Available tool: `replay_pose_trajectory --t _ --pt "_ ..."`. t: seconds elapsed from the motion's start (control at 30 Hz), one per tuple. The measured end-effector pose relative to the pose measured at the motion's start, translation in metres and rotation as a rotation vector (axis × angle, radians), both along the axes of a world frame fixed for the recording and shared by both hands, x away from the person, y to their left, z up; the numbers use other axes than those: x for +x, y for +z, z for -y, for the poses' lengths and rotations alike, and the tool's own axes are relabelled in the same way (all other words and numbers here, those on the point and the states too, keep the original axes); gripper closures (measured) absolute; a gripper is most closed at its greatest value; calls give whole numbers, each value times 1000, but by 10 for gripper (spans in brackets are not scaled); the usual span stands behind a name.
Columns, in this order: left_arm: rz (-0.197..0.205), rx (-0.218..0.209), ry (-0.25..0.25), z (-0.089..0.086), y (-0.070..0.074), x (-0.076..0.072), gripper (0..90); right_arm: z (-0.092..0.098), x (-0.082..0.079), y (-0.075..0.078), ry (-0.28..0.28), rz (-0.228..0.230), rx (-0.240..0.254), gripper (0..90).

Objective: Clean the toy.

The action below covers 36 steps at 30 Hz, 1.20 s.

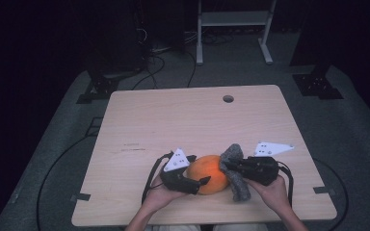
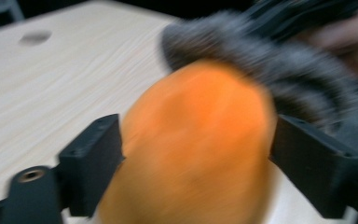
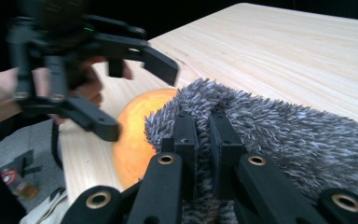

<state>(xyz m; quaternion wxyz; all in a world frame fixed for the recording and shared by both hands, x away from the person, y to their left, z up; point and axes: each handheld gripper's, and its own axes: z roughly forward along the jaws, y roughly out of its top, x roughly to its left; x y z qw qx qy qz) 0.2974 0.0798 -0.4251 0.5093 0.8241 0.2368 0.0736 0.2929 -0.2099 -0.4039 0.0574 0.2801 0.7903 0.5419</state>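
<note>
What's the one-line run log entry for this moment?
left gripper: open around orange ball | right gripper: shut on grey cloth | cloth against ball | table

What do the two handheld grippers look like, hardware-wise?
Both are black, built from linked bars with brass-coloured pivot pins. The left gripper has blocky black jaw pads; the right gripper has narrow flat ones. Each carries a pale three-cornered plate with small dark dots on top, and a black cable trails back from each. The person's forearms are bare, no sleeves.

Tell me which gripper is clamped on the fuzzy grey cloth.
The right gripper: its jaws pinch the grey cloth. The left gripper stands open around the orange ball.
</note>
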Motion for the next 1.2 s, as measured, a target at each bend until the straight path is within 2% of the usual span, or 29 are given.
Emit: replay_pose_trajectory --t 0.03,0.07,0.1,0.13,0.17,0.2,0.23,0.27,0.3,0.37,0.4,0.43,0.47,0.53,0.6,0.63,0.67,0.7,0.73,0.8,0.87,0.97,1.03,1.07,1.1,1.13,1.17,1.2 --pt "1 2 -15 2 -4 -1 140 -4 -3 2 13 8 -2 825" --pt "1 2 -15 2 -4 -1 212 -6 -4 3 23 14 -4 825" --pt "115 28 -8 3 1 -8 312 -8 -5 5 24 25 -1 825" --pt "186 34 11 3 6 -13 411 -10 -7 8 28 39 12 825" --pt "236 37 30 4 11 -16 452 -11 -8 11 34 51 21 825" --pt "236 37 30 4 11 -16 458 -13 -10 15 34 74 16 825" --pt "322 66 44 7 17 -22 458 -15 -12 17 35 95 10 825" --pt "322 66 44 7 17 -22 456 -15 -12 17 35 95 10 825" --pt "336 95 38 8 17 -23 456 -17 -12 18 34 98 5 825" --pt "293 117 13 8 11 -21 454 -18 -7 13 18 96 -22 825" --pt "260 96 -5 4 5 -20 457 -14 0 4 -13 67 -51 825" --pt "260 96 -5 4 5 -20 456 -14 0 4 -13 67 -51 825" --pt "245 88 -9 1 5 -19 456 -9 5 -2 -36 47 -64 825" --pt "185 39 -38 -4 5 -16 421 4 11 -12 -60 -17 -33 825" --pt "113 -58 -54 -11 7 -11 357 9 12 -13 -47 -44 -20 825" --pt "59 -102 -68 -15 9 -7 308 9 10 -13 -42 -34 -34 825" --pt "37 -114 -49 -17 11 -4 257 7 7 -12 -35 -27 -43 825" --pt "47 -93 -21 -18 11 -3 228 5 5 -11 -28 -20 -47 824" --pt "40 -68 -8 -18 11 -2 200 4 3 -11 -21 -7 -52 824" --pt "-7 -15 15 -16 4 1 195 1 -1 -9 -4 -3 -61 824" --pt "-22 6 3 -14 0 0 209 -3 -4 -6 31 1 -54 825" --pt "5 51 -45 -6 0 -5 268 -12 -8 1 80 30 -30 825" --pt "21 66 -94 -5 4 -8 270 -20 -9 4 71 58 -72 825" --pt "15 57 -95 -7 5 -7 241 -21 -7 0 71 46 -94 825" --pt "7 42 -86 -9 5 -5 211 -21 -7 -2 74 39 -92 824" --pt "-16 39 -47 -10 5 -1 170 -20 -7 -4 75 31 -87 824" --pt "-52 51 -35 -10 2 2 94 -19 -7 -6 82 18 -78 824" --pt "-98 61 -47 -8 -1 5 83 -19 -8 -6 93 11 -68 824"
